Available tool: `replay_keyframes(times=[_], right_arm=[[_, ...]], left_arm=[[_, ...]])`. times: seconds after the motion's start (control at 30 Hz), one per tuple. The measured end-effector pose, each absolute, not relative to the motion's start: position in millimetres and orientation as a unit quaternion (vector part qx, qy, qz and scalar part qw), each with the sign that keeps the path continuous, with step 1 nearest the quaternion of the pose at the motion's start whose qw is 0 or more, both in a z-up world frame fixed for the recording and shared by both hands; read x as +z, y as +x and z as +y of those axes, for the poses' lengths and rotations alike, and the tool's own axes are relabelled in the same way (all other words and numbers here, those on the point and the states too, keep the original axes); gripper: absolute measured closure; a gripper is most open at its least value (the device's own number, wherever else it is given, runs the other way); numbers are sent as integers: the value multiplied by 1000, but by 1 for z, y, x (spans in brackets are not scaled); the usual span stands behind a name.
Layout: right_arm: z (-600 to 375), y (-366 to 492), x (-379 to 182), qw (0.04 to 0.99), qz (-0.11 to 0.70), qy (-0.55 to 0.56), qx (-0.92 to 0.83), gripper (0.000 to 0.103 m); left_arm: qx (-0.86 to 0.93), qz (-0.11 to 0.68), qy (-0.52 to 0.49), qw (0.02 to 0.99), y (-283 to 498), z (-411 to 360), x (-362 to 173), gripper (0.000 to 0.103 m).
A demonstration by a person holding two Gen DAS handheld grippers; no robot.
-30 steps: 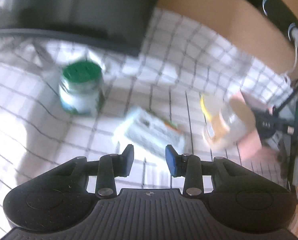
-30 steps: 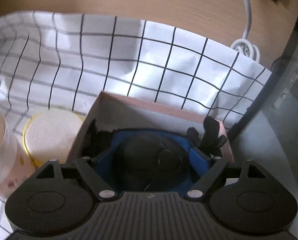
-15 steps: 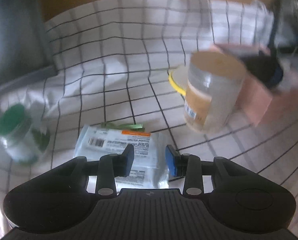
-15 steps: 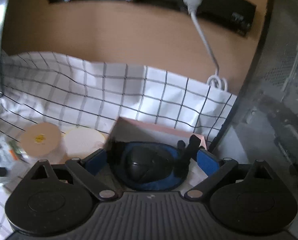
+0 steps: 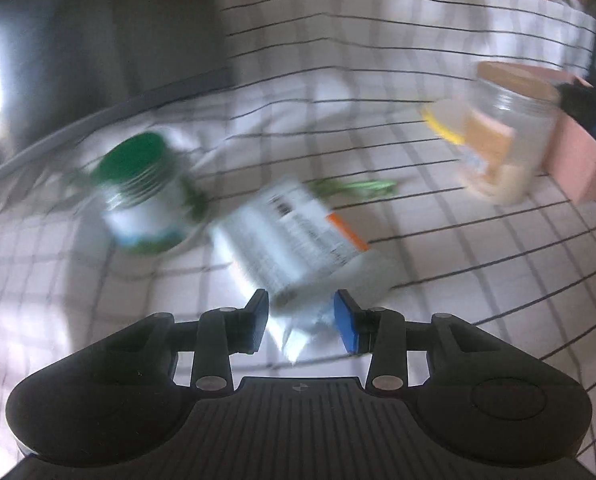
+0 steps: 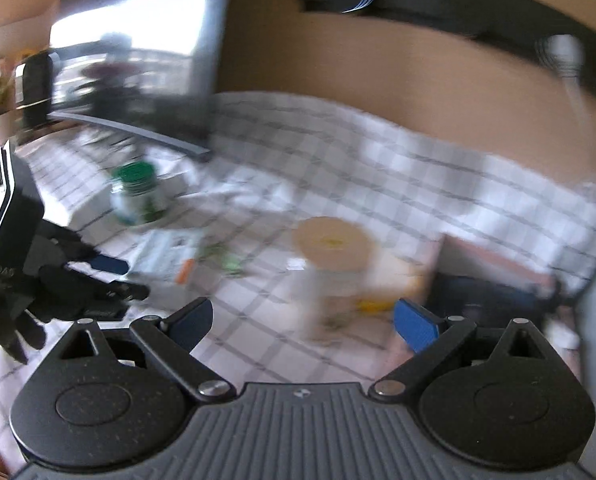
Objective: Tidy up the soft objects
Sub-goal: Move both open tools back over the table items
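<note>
From the left wrist view, the left gripper (image 5: 301, 320) stands part-open around the soft packet's (image 5: 298, 248) near corner, seemingly not yet pinching, and may slip off; from the right wrist view, the wide-open, empty right gripper (image 6: 303, 326) could topple the jar (image 6: 334, 268) just ahead.

Packet (image 5: 294, 240) between jar (image 5: 146, 196) at left and canister (image 5: 506, 132) at right.
</note>
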State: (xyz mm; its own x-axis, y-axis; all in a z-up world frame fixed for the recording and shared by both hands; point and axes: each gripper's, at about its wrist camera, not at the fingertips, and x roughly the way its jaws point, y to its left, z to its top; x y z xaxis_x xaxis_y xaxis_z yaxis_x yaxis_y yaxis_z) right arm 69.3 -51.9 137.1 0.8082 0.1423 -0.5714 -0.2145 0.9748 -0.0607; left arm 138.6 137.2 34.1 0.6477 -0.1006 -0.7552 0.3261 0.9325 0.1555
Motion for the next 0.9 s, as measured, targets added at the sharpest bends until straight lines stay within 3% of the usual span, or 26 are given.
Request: replay_keyframes(times=[0.3,0.53,0.77,0.9], right_arm=[[26,130,99,919,341,-44,193,6],[76,180,69,910,359,-27,206,6],[81,176,60,862,405,44,301,5],[62,148,64,874,396,20,281,5]], left_arm=[[-109,425,-40,898,107,216,53,63],[-80,401,-110,906,92,258,73,65],[-79,392,-116,909,117,255,82,65],[-111,392,-72,910,141,215,77,65]])
